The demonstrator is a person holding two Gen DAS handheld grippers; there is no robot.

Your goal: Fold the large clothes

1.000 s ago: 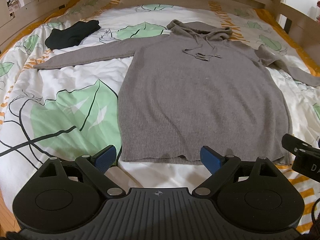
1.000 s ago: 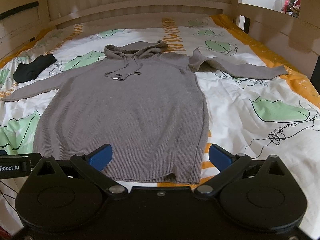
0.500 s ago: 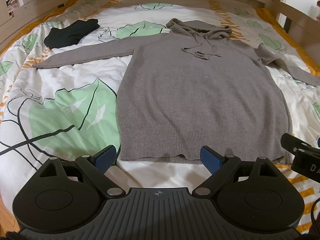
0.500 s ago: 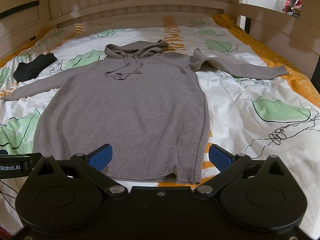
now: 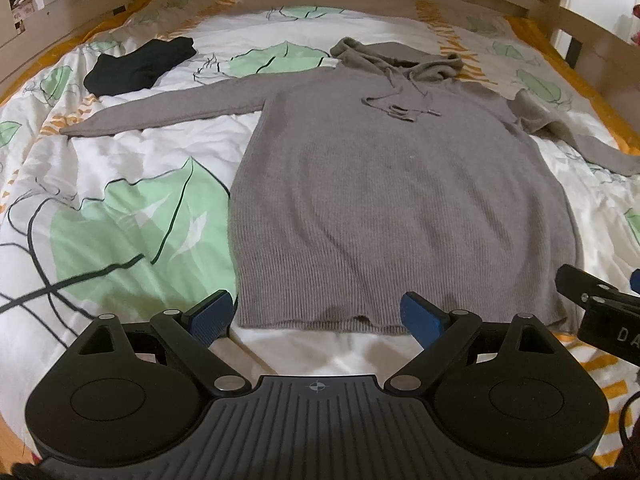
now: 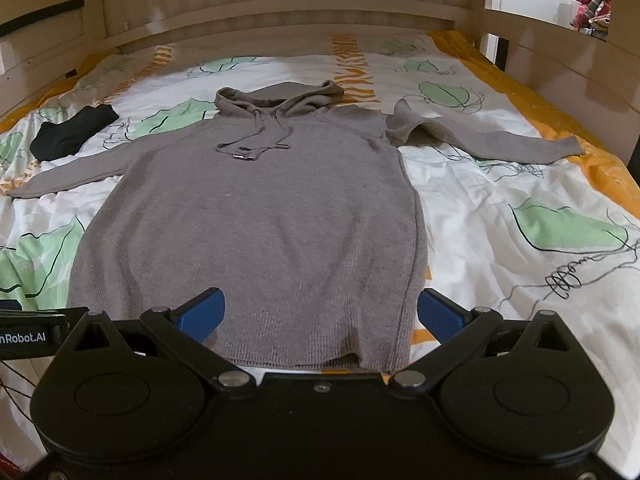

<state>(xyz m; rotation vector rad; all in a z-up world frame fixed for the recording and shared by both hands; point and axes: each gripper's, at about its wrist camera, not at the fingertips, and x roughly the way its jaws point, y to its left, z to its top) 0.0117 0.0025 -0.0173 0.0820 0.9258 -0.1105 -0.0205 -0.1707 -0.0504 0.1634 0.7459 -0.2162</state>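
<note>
Grey hoodie (image 5: 392, 208) lies flat, hem between both spread tongs (image 5: 318, 316).

I lose the hoodie's right sleeve (image 5: 592, 148) at the right frame edge in my left view. Its hem (image 6: 312, 360) dips behind my right gripper (image 6: 320, 312) at lower centre.

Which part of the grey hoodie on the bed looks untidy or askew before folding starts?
The hoodie lies flat, but one sleeve is bunched and humped at the shoulder, while the other sleeve lies straight. The bottom hem also shows a small ragged notch. A black garment lies apart.
</note>
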